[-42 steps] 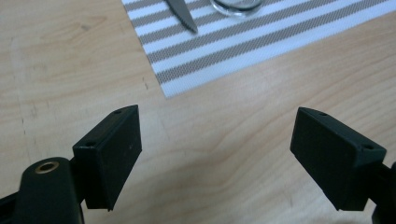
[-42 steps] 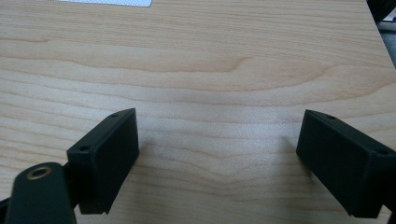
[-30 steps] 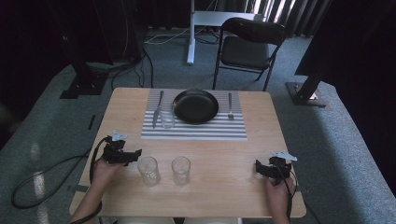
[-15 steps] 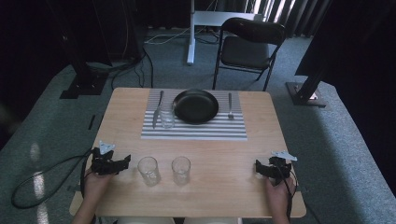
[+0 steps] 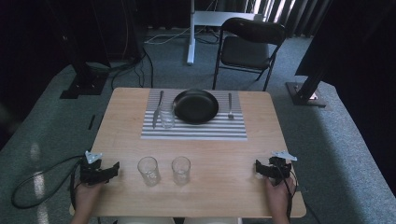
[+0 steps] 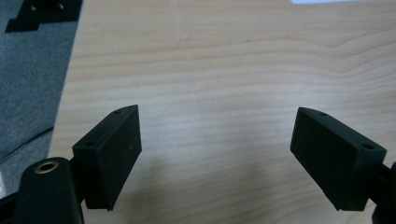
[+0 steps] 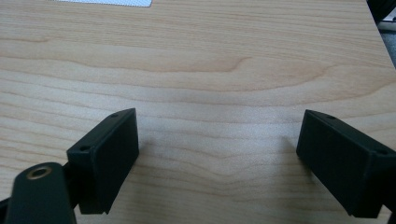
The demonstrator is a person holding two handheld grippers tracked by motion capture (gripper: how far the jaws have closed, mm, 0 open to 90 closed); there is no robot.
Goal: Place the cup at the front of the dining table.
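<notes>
Two empty clear glasses [image 5: 148,170] [image 5: 180,169] stand side by side near the table's front edge. My left gripper [image 5: 112,169] rests low at the front left corner, a short way left of the nearer glass and pointing toward it. Its jaws stand apart over bare wood in the left gripper view [image 6: 215,140]. My right gripper [image 5: 259,168] sits at the front right of the table, open, with only wood between its jaws [image 7: 217,140]. A third glass [image 5: 167,119] stands on the striped placemat [image 5: 194,130].
On the placemat at the far side lie a black plate [image 5: 196,106], a knife [image 5: 159,106] to its left and a fork [image 5: 229,107] to its right. A folding chair [image 5: 247,46] stands behind the table. The left gripper's cable [image 5: 37,186] loops on the carpet.
My left gripper has drawn back from the left glass toward the table's front left corner and sunk lower. The right gripper and the glasses have stayed put.
</notes>
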